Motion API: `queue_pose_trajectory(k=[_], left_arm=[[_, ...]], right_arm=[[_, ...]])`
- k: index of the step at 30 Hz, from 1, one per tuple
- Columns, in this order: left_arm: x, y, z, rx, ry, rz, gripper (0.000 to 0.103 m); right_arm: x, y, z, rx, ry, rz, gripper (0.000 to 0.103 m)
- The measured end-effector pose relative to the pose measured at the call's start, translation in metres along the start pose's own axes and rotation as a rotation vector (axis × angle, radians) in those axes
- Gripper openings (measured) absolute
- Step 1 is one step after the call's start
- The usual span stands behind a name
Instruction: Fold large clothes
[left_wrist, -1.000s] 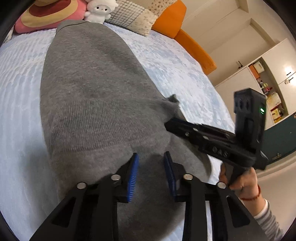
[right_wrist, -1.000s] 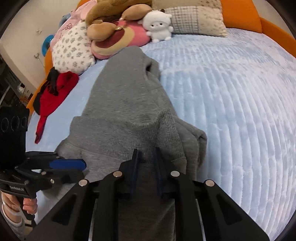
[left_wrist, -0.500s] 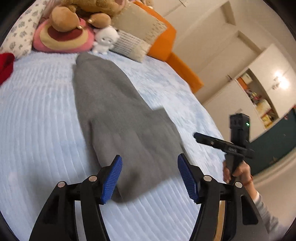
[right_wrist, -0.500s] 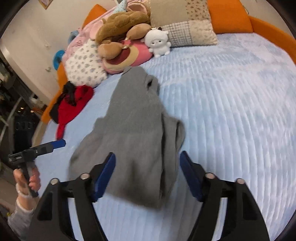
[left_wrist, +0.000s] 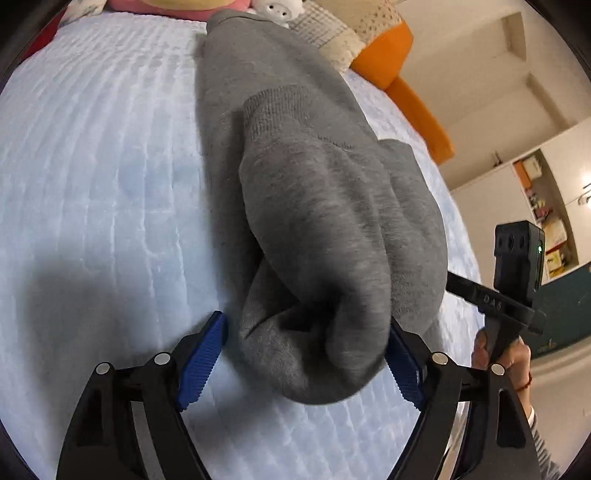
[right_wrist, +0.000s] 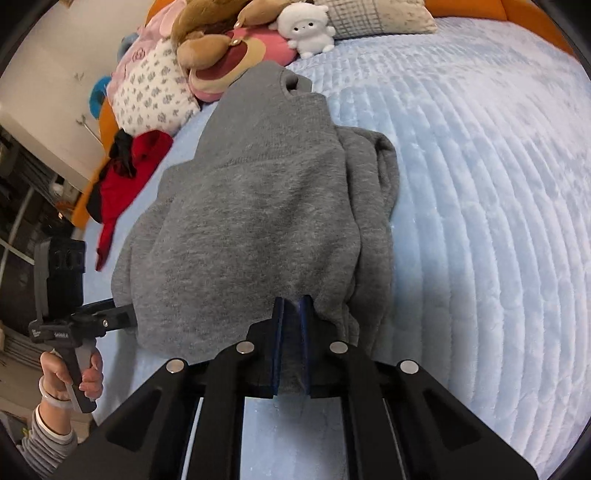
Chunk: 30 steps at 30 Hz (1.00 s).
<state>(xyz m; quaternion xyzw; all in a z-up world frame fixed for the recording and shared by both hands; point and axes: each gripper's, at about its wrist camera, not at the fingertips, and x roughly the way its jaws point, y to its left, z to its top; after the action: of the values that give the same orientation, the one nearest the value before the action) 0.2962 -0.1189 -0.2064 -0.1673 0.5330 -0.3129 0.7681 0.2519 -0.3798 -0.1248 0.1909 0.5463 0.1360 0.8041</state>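
Already the grey sweatshirt (right_wrist: 258, 206) lies narrowed lengthwise on the bed (right_wrist: 498, 184). My right tool (right_wrist: 291, 325) pinches its near edge; my left tool (left_wrist: 306, 354) is opening around the near end, not yet gripping. The crosswise fold remains.

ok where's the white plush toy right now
In the right wrist view the white plush toy sits at the head of the bed, top centre, between the pink round cushion and the checked pillow, just beyond the grey sweater.

A pale blue quilted bed (right_wrist: 480, 184) spreads ahead of the tongs; orange headboard (left_wrist: 391, 55) beyond, white cupboards (left_wrist: 546, 192) right.
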Motion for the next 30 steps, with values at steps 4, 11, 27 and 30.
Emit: queue_pose_trajectory(k=[4,11,27,30], left_arm=[[-0.01,-0.007,0.003,0.001,0.006,0.019,0.077],[-0.05,-0.011,-0.01,-0.061,0.068,0.012,0.077],[0.002,0.02,-0.012,-0.301,0.067,-0.186,0.069],[-0.002,0.02,-0.007,-0.292,0.053,-0.218,0.06]], right_arm=[[-0.018,-0.003,0.001,0.024,0.007,0.031,0.013],[-0.06,-0.03,-0.013,0.129,0.015,0.161,0.08],[0.016,-0.092,-0.034,0.584,0.131,0.498,0.051],[0.014,-0.091,-0.029,0.578,0.112,0.523,0.038]])
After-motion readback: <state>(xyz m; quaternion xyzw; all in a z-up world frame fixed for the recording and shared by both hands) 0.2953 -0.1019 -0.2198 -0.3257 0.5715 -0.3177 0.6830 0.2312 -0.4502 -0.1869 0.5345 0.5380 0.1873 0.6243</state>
